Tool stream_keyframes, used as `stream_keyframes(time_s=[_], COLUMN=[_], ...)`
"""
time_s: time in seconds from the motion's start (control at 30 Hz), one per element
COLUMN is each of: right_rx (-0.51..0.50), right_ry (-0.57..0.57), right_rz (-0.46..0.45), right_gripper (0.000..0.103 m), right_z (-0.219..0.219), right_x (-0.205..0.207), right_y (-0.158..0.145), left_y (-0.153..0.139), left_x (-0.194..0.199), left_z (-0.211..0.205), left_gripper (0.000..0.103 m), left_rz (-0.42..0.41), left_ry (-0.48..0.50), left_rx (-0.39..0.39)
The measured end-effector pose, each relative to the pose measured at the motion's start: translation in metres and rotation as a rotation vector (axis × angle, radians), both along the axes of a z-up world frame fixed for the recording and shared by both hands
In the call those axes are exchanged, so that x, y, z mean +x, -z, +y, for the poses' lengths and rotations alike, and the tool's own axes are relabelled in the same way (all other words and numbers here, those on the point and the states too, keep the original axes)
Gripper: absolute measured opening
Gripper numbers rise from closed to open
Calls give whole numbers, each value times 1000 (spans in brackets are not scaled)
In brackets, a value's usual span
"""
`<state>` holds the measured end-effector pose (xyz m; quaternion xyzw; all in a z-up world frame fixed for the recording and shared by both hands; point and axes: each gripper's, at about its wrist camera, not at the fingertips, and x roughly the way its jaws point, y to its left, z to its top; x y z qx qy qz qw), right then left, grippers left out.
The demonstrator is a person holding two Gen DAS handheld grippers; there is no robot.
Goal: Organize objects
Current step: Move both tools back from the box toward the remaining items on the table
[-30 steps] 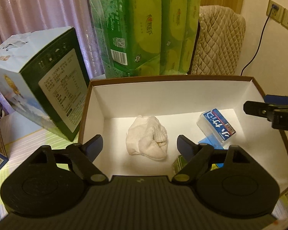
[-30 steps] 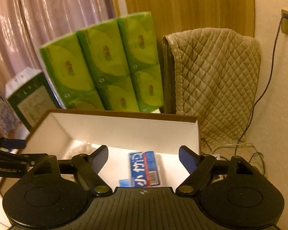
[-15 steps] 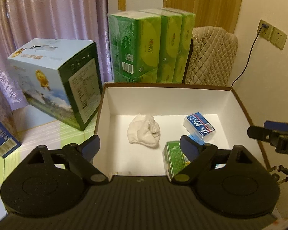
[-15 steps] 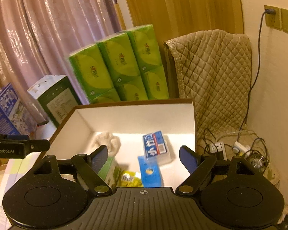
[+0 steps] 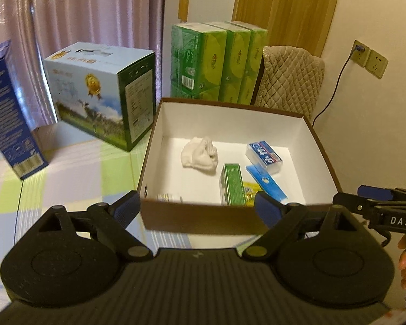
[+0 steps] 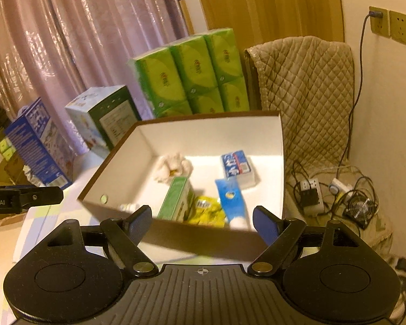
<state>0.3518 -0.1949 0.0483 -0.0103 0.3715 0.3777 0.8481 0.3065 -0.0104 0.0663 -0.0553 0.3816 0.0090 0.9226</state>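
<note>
Both claws are pulling back from the brown box (image 5: pixel 322 146), so its near wall and more of the counter (image 5: pixel 75 173) are now showing. Left claw (image 5: pixel 197 208) and right claw (image 6: pixel 203 222) are each gaping wide, holding nothing, hovering just short of the box. Inside are lying a white sock (image 5: pixel 200 155), a blue tissue pack (image 5: pixel 264 157), a green carton (image 5: pixel 231 184), a blue tube (image 6: pixel 231 199) and a yellow packet (image 6: pixel 207 208).
</note>
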Motion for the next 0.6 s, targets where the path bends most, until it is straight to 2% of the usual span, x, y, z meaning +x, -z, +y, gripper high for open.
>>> stream_keyframes(time_s=[0.3,0.6], right_rx=[-1,-16], right_ry=[-20,-53], right_rz=[25,70], right_gripper=[79,79], right_z=[-13,-17], right_x=[-45,-87], right_y=[-1,2], left_y=[3,9], left_x=[-59,-101], left_z=[3,8], left_gripper=[91,91], left_rz=[16,54], left_ry=[-6,-8], left_rx=[-31,-45])
